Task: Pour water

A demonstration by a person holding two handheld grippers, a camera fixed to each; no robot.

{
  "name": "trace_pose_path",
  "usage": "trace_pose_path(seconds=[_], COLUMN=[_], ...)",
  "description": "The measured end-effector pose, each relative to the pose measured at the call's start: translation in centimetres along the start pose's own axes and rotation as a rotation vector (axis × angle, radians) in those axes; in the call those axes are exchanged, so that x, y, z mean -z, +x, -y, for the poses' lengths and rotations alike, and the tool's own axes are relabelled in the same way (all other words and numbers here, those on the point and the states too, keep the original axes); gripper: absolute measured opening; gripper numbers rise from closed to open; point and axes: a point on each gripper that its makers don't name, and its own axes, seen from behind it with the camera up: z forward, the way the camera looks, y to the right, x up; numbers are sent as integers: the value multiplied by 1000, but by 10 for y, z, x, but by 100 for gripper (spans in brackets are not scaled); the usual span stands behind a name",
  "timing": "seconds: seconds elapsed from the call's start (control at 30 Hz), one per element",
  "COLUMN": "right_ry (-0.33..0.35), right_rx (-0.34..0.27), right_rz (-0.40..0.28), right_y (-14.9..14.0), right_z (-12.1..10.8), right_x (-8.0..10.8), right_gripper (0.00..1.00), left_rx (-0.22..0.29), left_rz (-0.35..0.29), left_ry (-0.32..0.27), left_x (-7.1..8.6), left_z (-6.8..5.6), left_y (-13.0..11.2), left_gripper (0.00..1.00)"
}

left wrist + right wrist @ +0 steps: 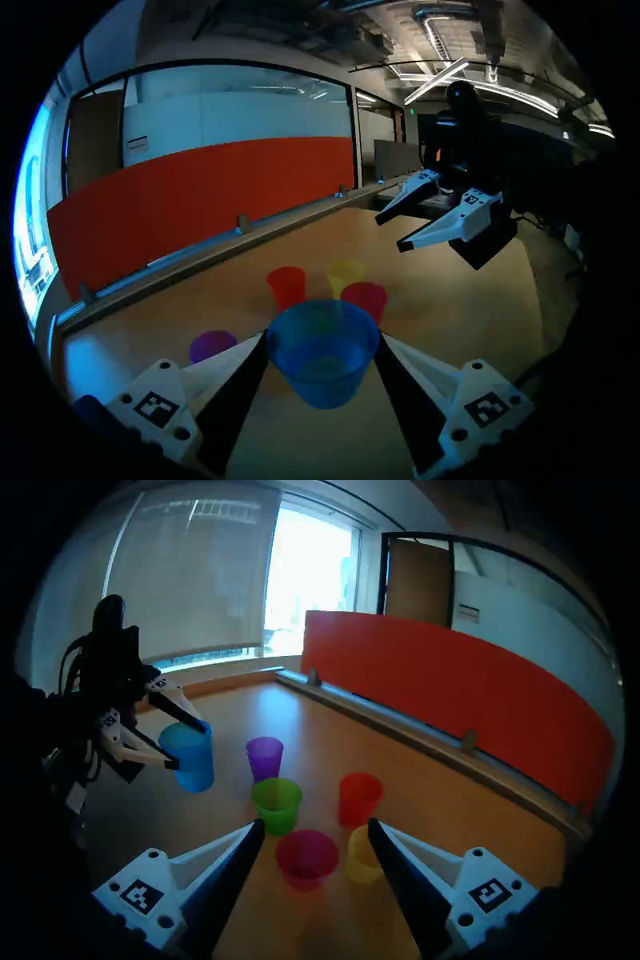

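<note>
Left tool (322, 364) is pinching the blue cup (322, 360), one finger pressed on each side of it. In the right gripper view the same cup sits at the left side of the table (448, 800), apparently held just off the surface. It is translucent plastic and tapered; can't tell whether there's water in it. Right tool (314, 824) is spread with nothing between its fingers, and the left gripper view shows it hanging over the far side of the table, likewise spread. The right gripper view lays out the loose cluster: purple cup (265, 758) and green cup (277, 804) nearer the blue one, red cup (359, 798) beside them, magenta cup (306, 858) and yellow cup (362, 854) just ahead of the right tool's fingers. All are upright, the same tapered plastic. From the left gripper view the purple, red, yellow and magenta ones stand past the blue rim. The table is smooth orange-brown wood with a low rail along its edge, backed by a red partition (480, 688). The right gripper view adds a bright window (308, 584), a blind (192, 576) and a brown door (418, 580); the left gripper view adds strip ceiling lights (436, 80) and exposed ducting.
</note>
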Motion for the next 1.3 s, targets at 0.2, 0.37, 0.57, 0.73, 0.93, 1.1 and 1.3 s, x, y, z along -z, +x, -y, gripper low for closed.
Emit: trace_pose_path(seconds=[0.2,0.37,0.57,0.73,0.93,1.1,1.3], right_ry=[23,40,59,80,106,128,147], right_rx=[-3,-2,9,14,27,39,54], right_rz=[2,8,19,31,56,71,86], right_y=[5,8,9,9,6,5,6], right_z=[3,4,7,11,16,23,28], right_x=[-14,-26,-40,-52,-65,-76,-89], right_gripper=[100,100,100,100,100,100,100], left_rx=[11,7,24,44,59,66,74], left_rz=[-28,-50,-76,-100,-115,-125,-138], left_ry=[29,53,78,104,132,153,178], left_x=[10,19,30,38,49,57,68], left_z=[8,13,18,25,33,38,42], left_y=[6,12,19,24,26,27,29], left_gripper=[88,88,88,88,88,88,88])
